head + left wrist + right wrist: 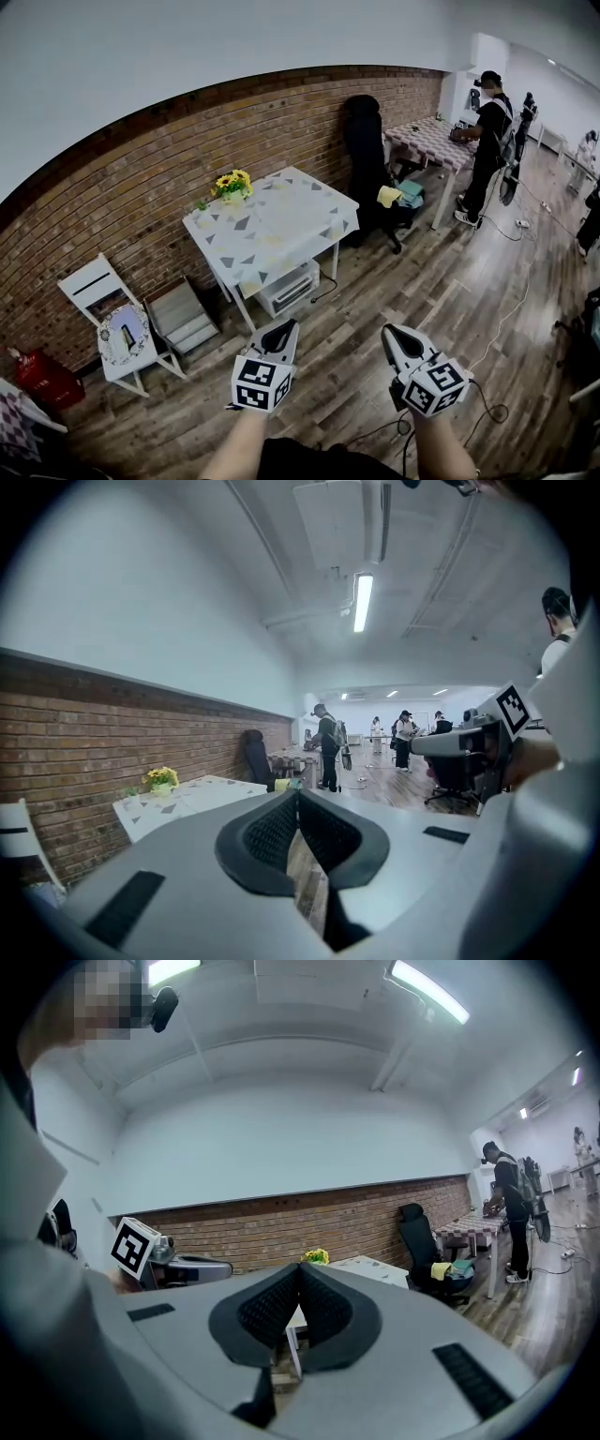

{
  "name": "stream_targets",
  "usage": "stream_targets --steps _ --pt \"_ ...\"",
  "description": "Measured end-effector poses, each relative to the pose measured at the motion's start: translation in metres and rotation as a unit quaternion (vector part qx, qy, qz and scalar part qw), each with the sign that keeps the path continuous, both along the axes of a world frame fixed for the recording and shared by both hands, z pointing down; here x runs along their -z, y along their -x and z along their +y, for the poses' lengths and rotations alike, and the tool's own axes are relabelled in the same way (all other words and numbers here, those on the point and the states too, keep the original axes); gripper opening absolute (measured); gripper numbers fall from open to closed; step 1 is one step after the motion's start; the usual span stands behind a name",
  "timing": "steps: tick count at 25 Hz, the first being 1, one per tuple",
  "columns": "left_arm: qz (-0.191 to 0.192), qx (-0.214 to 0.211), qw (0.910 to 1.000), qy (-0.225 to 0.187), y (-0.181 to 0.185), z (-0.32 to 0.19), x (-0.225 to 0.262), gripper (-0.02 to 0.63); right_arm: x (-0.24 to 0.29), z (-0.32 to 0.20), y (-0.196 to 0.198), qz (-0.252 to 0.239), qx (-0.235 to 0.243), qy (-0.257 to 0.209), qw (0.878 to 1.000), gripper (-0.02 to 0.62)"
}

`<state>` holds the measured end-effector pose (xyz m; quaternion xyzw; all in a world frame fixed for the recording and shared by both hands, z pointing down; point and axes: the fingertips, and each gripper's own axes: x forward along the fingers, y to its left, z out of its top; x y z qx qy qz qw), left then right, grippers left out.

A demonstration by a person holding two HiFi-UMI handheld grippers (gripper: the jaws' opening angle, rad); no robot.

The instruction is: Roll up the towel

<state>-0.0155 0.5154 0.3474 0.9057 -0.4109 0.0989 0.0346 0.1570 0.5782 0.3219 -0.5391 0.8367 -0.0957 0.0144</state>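
1. My left hand-held gripper (pixel 298 794) is shut. Its two black ribbed pads meet at the tips with nothing between them, set in a smooth grey shell.
2. My right hand-held gripper (pixel 300 1267) is the same: pads pressed tip to tip and empty. Both point out over the floor, side by side and apart.
3. Each carries a white cube printed with black square markers, the left cube (pixel 262 383) and the right cube (pixel 436 386), just ahead of my wrists.
4. Below them runs the floor (pixel 375 300), long wood-grain planks in grey-brown, with thin dark cables trailing across it.
5. Further out stands the bench (pixel 272 225), square with slim white legs and a white top scattered with grey triangles.
6. A white box (pixel 289 287) with a slotted front sits under it.
7. Yellow flowers (pixel 232 184) stand at the bench's far corner, near the wall.
8. To the left, a white slatted folding chair (pixel 108 309) stands against the rough red brick wall (pixel 187 150).
9. I cannot pick out the towel for sure. The loose fabric I see is a soft, crumpled yellow cloth (pixel 389 195) on the seat of the black office chair (pixel 366 150), beyond the bench.
10. Farthest off, a person in black (pixel 486 141) stands at a second bench (pixel 427 141) covered in checked cloth.
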Motion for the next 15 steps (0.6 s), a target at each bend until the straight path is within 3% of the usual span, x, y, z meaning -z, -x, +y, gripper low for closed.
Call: stream_targets --steps 7,15 --pt "-0.005 0.013 0.9997 0.018 -0.010 -0.001 -0.021 0.021 -0.026 -0.002 -0.012 -0.001 0.008 0.026 1.000 0.014" --pt "0.002 0.005 0.9993 0.038 0.002 -0.064 -0.044 0.021 -0.042 -0.067 0.004 0.013 0.015 0.042 0.999 0.014"
